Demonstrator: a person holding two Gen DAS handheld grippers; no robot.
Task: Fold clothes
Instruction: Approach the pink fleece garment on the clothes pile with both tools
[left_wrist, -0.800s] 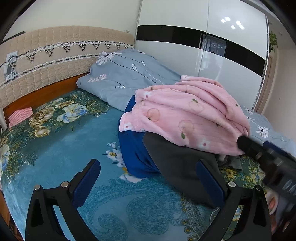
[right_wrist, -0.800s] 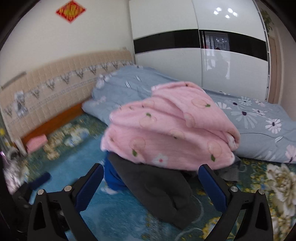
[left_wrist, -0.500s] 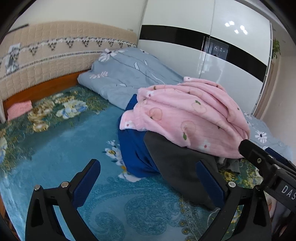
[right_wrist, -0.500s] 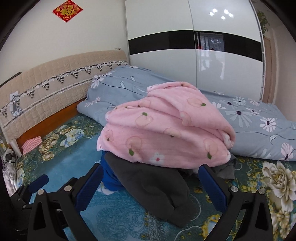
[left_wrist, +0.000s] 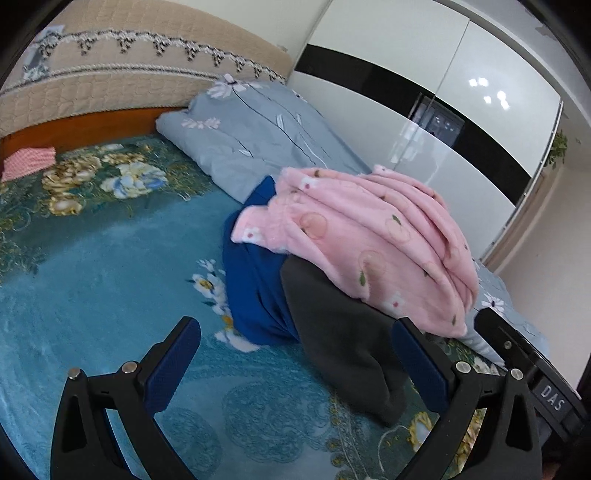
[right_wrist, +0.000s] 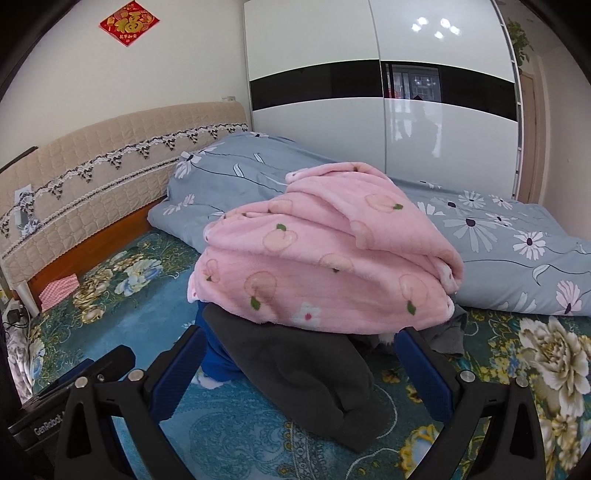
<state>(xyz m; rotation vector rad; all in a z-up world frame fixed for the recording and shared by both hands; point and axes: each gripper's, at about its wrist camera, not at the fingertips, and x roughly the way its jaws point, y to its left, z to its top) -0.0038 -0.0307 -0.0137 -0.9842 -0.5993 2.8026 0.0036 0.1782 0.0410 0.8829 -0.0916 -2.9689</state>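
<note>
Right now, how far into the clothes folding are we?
Done: nothing looks folded. The pink fleece garment, dark grey garment and blue garment lie in one crumpled heap on the teal floral bedspread.
In hand: nothing. The left gripper and right gripper are both open and empty, facing the heap.
Left: pull each piece off the pile, flatten it and fold it.

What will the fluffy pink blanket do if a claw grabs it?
The pink blanket would probably flop and sag, since it lies in soft, rumpled folds. It likely unfolds as it lifts. It may tug the dark grey garment under it, since it rests on top.
</note>
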